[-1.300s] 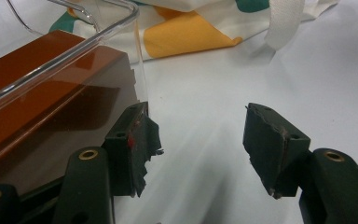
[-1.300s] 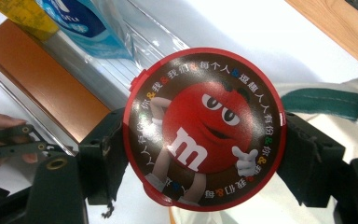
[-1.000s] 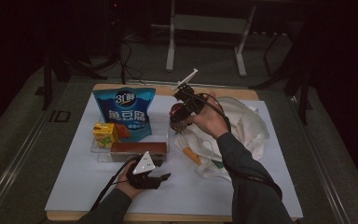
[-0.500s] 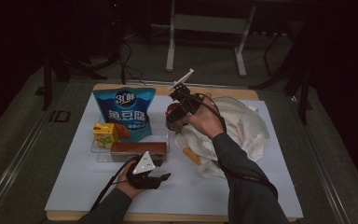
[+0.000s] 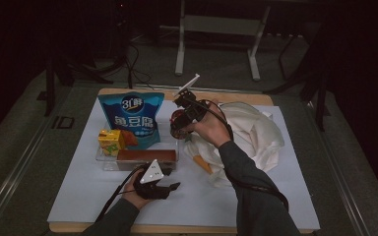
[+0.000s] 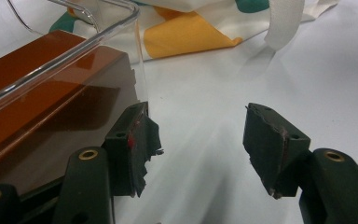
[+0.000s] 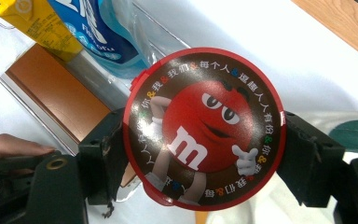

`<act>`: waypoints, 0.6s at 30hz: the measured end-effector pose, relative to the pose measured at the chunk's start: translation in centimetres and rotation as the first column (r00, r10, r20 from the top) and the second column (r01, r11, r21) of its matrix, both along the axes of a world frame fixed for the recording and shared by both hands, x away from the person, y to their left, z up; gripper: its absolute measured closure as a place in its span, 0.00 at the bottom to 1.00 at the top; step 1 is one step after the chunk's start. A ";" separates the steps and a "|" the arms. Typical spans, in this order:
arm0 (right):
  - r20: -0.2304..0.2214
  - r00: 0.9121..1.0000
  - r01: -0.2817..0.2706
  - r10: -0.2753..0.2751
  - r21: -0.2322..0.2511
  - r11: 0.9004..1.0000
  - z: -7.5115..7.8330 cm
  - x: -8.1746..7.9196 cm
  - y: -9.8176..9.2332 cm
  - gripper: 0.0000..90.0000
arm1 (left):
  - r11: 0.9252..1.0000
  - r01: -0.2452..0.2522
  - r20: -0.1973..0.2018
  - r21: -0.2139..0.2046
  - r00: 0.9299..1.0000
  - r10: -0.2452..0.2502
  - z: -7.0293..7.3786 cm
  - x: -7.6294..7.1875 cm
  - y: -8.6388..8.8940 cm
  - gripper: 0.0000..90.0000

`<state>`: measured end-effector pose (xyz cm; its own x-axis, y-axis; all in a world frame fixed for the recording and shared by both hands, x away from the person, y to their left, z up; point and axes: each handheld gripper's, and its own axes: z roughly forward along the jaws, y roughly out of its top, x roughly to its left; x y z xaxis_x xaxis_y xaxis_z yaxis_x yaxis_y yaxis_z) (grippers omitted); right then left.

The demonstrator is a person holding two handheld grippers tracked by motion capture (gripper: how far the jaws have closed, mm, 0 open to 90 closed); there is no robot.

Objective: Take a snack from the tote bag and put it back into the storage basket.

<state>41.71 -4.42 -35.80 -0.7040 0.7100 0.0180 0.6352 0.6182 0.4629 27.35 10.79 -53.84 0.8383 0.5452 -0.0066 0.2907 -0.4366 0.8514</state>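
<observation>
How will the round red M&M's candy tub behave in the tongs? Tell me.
The round red M&M's candy tub looks rigid, so probably won't squash. Its curved wall, gripped at two points by the right tongs, may pivot or slip. Set sideways, it would likely roll.

A round red-rimmed candy tub [image 7: 204,128] with a red cartoon figure on its lid hangs above the clear tray's [image 5: 106,162] right end.

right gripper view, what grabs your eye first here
The round red candy tin with a cartoon face on its lid, clamped between the jaws of the right gripper, stands out at once. Behind it, at upper left, a clear tray holds a blue snack bag, a yellow drink carton and a brown box.
</observation>
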 end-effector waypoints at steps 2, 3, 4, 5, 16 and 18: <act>0.000 1.000 -0.003 0.003 0.003 1.000 -0.1 0.0 0.2 0.28 | 1.000 0.000 -0.001 -0.002 1.000 0.000 0.0 0.0 0.0 0.46; -0.004 1.000 -0.001 0.001 0.003 1.000 -0.1 -0.1 0.4 0.28 | 1.000 0.000 -0.001 -0.002 1.000 0.000 0.0 0.0 0.0 0.46; -0.003 1.000 -0.003 0.003 0.007 1.000 -0.1 -0.1 0.5 0.28 | 1.000 0.000 -0.001 -0.002 1.000 0.000 0.0 0.0 0.0 0.46; -0.003 1.000 -0.006 0.007 0.007 1.000 -0.1 -0.1 0.6 0.28 | 1.000 0.000 -0.001 -0.002 1.000 0.000 0.0 0.0 0.0 0.46; -0.007 1.000 -0.017 0.017 0.018 1.000 -0.6 -0.4 2.0 0.28 | 1.000 -0.001 -0.001 -0.002 1.000 0.001 0.0 0.0 0.0 0.46; -0.010 1.000 -0.019 0.019 0.016 1.000 -0.8 -0.4 2.2 0.28 | 1.000 -0.002 -0.002 -0.005 1.000 0.002 0.0 0.0 0.0 0.46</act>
